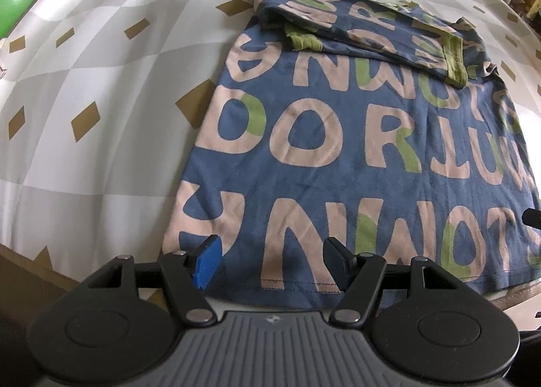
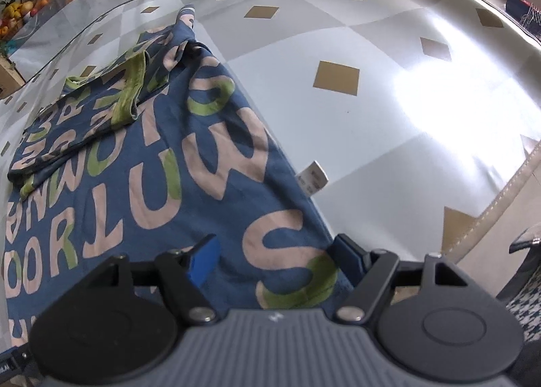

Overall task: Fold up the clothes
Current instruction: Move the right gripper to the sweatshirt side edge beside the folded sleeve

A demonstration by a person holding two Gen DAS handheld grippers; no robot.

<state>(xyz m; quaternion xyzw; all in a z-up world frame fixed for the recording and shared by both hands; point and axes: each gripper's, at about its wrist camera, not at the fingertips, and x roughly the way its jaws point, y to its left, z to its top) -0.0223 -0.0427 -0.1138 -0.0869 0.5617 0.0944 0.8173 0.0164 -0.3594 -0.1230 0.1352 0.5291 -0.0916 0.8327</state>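
A blue shirt point(image 1: 338, 150) printed with large pink and green letters lies spread flat on the table point(image 1: 101, 66), which is covered in a grey-and-white check cloth with tan diamonds. The shirt's hem runs along the near edge of the table. Its far end is folded back onto the body, with green-trimmed sleeves point(image 1: 453, 55) lying across the top.

The left gripper point(image 1: 270, 258) points steeply down over the shirt's near left corner. Its jaws stand wide apart, with nothing between them but the cloth below; the blue-padded finger point(image 1: 208, 262) is near the shirt's left side edge and the other is over the hem further in. Whether the tips touch the fabric cannot be told.

The right gripper point(image 2: 274, 260) points down over the shirt's point(image 2: 152, 167) near right corner, jaws also wide and gripping nothing. One finger point(image 2: 203, 260) is over the printed cloth, the other point(image 2: 350, 260) at the shirt's right side edge, beside a large letter S.

A white label point(image 2: 312, 179) sticks out from the right side edge onto the bare table point(image 2: 372, 99). At the table's far left corner stand plants and fruit point(image 2: 20, 8).
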